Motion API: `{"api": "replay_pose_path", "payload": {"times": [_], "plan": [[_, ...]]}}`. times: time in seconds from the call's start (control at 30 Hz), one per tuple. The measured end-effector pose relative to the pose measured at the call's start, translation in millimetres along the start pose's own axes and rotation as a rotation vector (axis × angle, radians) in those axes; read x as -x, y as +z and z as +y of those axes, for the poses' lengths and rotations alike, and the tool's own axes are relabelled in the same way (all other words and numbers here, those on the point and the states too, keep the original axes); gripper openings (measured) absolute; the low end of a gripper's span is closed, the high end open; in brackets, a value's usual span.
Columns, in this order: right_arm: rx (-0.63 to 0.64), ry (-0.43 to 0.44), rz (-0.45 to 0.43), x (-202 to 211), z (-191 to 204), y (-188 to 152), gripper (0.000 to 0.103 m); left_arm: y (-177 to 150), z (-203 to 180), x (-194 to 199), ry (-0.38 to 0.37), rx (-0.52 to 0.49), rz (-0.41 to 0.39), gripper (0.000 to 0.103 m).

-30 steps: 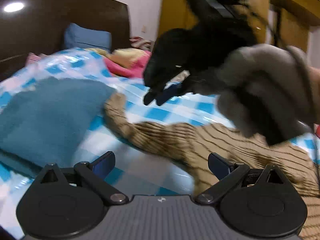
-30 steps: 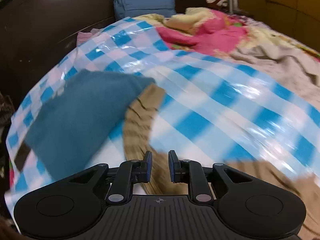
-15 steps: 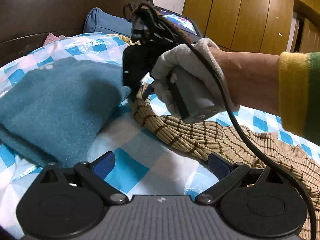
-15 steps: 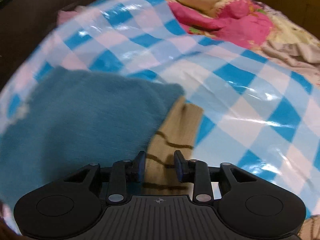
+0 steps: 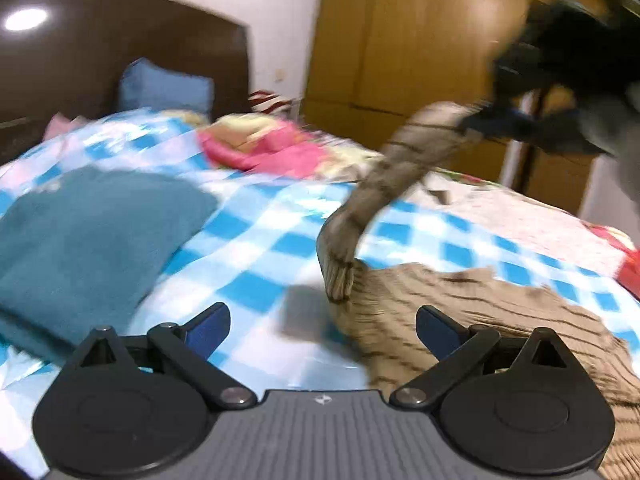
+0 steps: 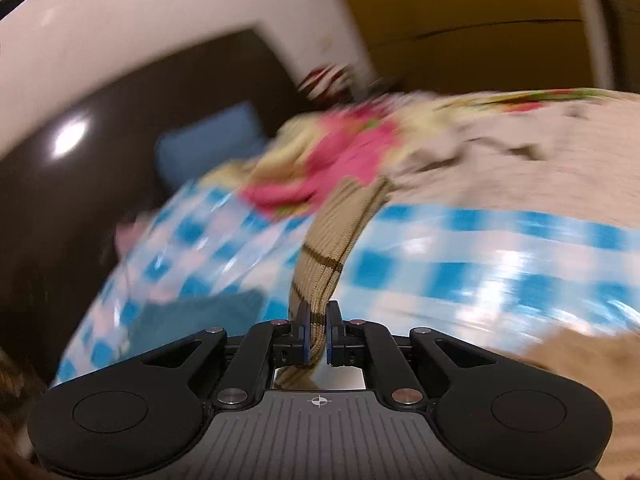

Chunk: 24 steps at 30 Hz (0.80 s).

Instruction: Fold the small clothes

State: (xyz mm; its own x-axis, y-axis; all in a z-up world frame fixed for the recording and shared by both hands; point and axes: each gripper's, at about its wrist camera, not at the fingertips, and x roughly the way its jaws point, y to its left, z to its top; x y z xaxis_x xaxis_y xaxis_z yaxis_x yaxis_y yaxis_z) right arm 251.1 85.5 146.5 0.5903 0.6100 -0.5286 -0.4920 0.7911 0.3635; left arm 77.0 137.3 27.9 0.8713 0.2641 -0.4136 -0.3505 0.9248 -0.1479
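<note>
At the left of the bed, a folded teal garment (image 5: 92, 232) is seen lying on the blue-checked cover (image 5: 260, 248), probably set aside as finished. The left tongs (image 5: 322, 326) are held wide apart and empty, low over the cover, just beside the tan striped sweater (image 5: 500, 312), likely so that its body can be pinned or caught next. Further right, the sweater's sleeve (image 5: 384, 176) is drawn up off the bed, its cuff being clamped between the closed right tongs (image 6: 316, 338); it is judged that the sleeve is being carried across the body for a fold. No brand, label or legible writing can be made out.
</note>
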Motion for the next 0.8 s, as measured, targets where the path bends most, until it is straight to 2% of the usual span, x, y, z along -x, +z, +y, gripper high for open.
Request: {"api": "replay_pose_path", "payload": {"times": [0.07, 0.17, 0.33, 0.43, 0.5, 0.6, 0.63, 0.8], "plan": [[-0.064, -0.067, -0.078, 47.6, -34.1, -14.2, 0.006, -2.6, -20.1, 4.8, -0.038, -0.07, -0.006, 0.103], [-0.145, -0.189, -0.141, 93.9, -87.0, -43.8, 0.006, -9.8, -52.7, 6.9, -0.095, -0.187, 0.009, 0.103], [-0.232, -0.375, -0.052, 94.1, -164.9, -101.6, 0.01, -27.8, -92.5, 9.0, -0.14, -0.372, 0.043, 0.103], [-0.371, -0.32, -0.026, 94.2, -192.3, -124.6, 0.014, -32.6, -102.8, 9.3, -0.131, -0.433, 0.054, 0.103], [-0.41, -0.306, -0.058, 102.4, -199.9, -132.5, 0.015, -32.6, -107.2, 6.9, -0.127, -0.446, 0.064, 0.103], [-0.495, -0.251, -0.089, 106.7, -213.5, -135.7, 0.021, -30.3, -113.7, -0.3, -0.124, -0.465, 0.063, 0.103], [-0.517, -0.237, -0.087, 107.2, -219.2, -137.6, 0.026, -29.2, -117.1, -2.6, -0.121, -0.479, 0.06, 0.103], [-0.588, -0.215, -0.066, 88.6, -237.5, -133.0, 0.026, -26.2, -126.9, -22.0, -0.093, -0.545, 0.055, 0.103]]}}
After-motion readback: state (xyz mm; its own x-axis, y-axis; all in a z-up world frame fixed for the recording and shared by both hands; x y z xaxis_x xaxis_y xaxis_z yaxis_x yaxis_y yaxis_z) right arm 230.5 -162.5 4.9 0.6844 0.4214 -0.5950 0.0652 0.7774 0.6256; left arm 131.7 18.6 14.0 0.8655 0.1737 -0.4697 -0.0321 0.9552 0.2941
